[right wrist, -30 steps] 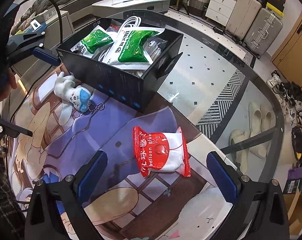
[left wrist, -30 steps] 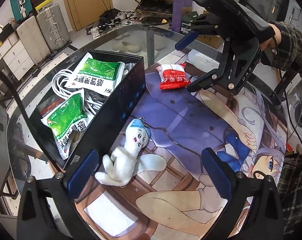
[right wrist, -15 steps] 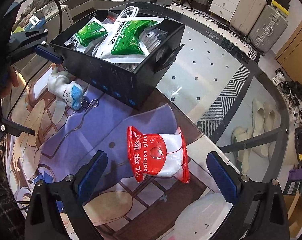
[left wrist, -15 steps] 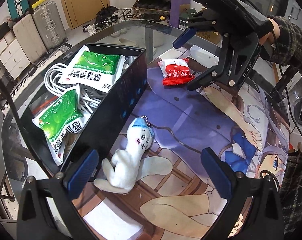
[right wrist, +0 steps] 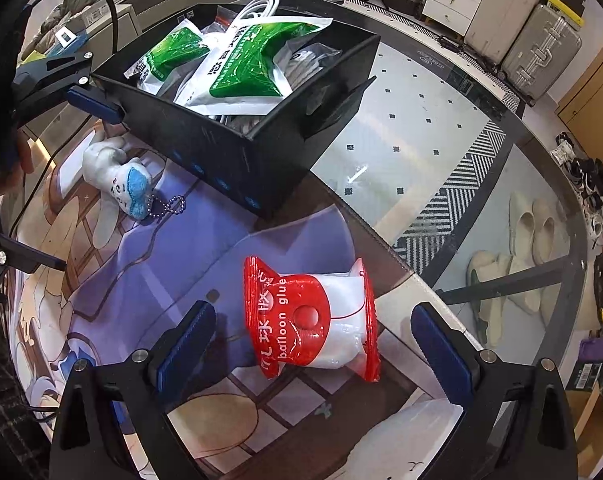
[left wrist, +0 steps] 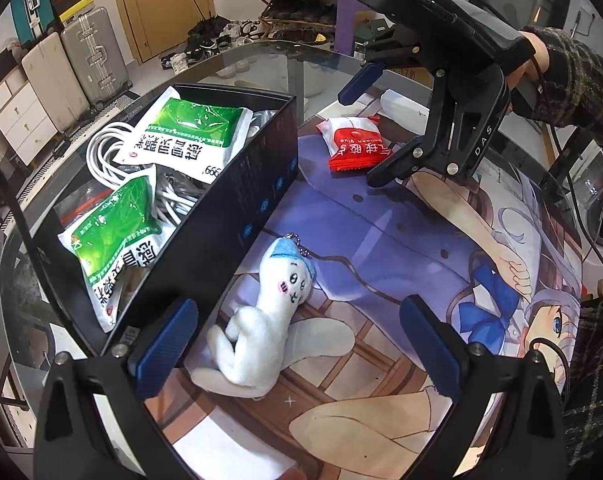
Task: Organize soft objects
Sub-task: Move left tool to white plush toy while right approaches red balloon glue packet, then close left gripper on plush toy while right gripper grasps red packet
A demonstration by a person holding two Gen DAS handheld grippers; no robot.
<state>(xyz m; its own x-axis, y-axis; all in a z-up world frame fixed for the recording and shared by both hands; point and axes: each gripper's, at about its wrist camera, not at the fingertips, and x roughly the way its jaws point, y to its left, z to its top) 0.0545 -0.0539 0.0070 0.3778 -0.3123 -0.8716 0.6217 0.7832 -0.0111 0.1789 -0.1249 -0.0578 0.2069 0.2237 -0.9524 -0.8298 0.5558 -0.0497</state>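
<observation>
My left claw [left wrist: 297, 344] is spread wide and grips nothing; the white plush toy [left wrist: 261, 320] lies on the printed mat [left wrist: 381, 240] between its blue pads, nearer the left pad, its capped head pointing toward 12 o'clock. That left pad sits just beside the black box [left wrist: 257, 184], whose long wall runs from 7 up to 12 o'clock, so room is tight there; toward 3 o'clock the mat is open. The green packets [left wrist: 185, 132] lie inside the box. My right claw [right wrist: 313, 348] is equally wide and empty, with the red balloon glue packet [right wrist: 309, 320] lying between its pads. The mat's edge and the glass tabletop [right wrist: 401, 140] run past at 2 o'clock; the box corner stands at 11 o'clock, apart from the packet.
</observation>
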